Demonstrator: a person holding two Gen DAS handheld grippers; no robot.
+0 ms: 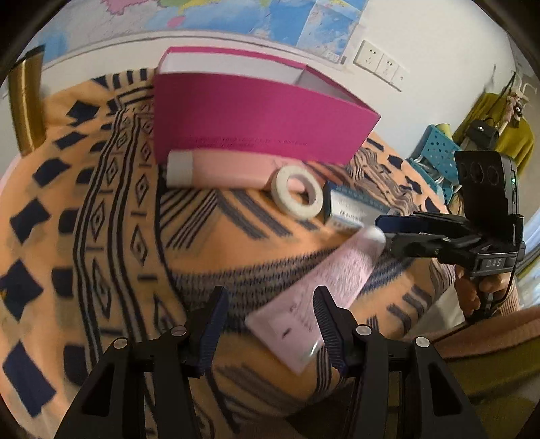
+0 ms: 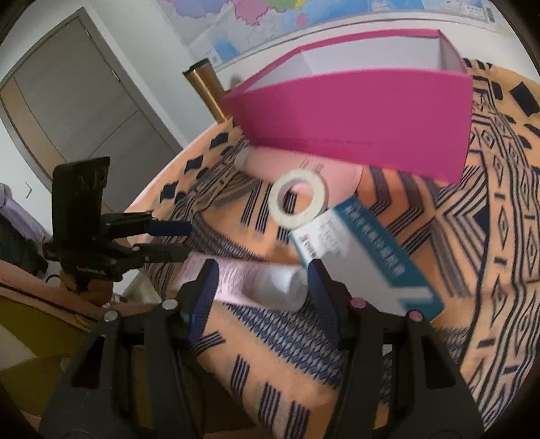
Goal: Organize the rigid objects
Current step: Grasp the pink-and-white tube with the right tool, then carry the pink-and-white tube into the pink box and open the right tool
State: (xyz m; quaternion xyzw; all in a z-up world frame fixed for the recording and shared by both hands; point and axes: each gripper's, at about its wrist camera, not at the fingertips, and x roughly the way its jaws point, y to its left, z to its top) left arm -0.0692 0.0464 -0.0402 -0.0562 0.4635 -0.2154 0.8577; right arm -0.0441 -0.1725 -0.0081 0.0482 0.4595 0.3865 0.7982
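An open magenta box (image 1: pixel 256 114) (image 2: pixel 364 125) stands on the patterned orange cloth. A pink bottle with a white cap (image 1: pixel 219 169) (image 2: pixel 297 165) lies against its front. A white tape roll (image 1: pixel 298 190) (image 2: pixel 297 197) lies in front of the bottle. A blue-and-white carton (image 1: pixel 351 209) (image 2: pixel 368 253) lies beside the roll. A pale pink tube (image 1: pixel 320 290) (image 2: pixel 260 282) lies nearest. My left gripper (image 1: pixel 270 320) is open, its jaws either side of the tube's flat end. My right gripper (image 2: pixel 261 290) is open around the tube's white cap end; it also shows in the left wrist view (image 1: pixel 388 233).
A gold cylinder (image 1: pixel 27 101) (image 2: pixel 207 91) stands at the cloth's far edge by the wall. A map hangs on the wall (image 1: pixel 236 17). A grey door (image 2: pixel 77 108) is to the left. A blue perforated crate (image 1: pixel 435 152) and hanging clothes (image 1: pixel 499 131) are to the right.
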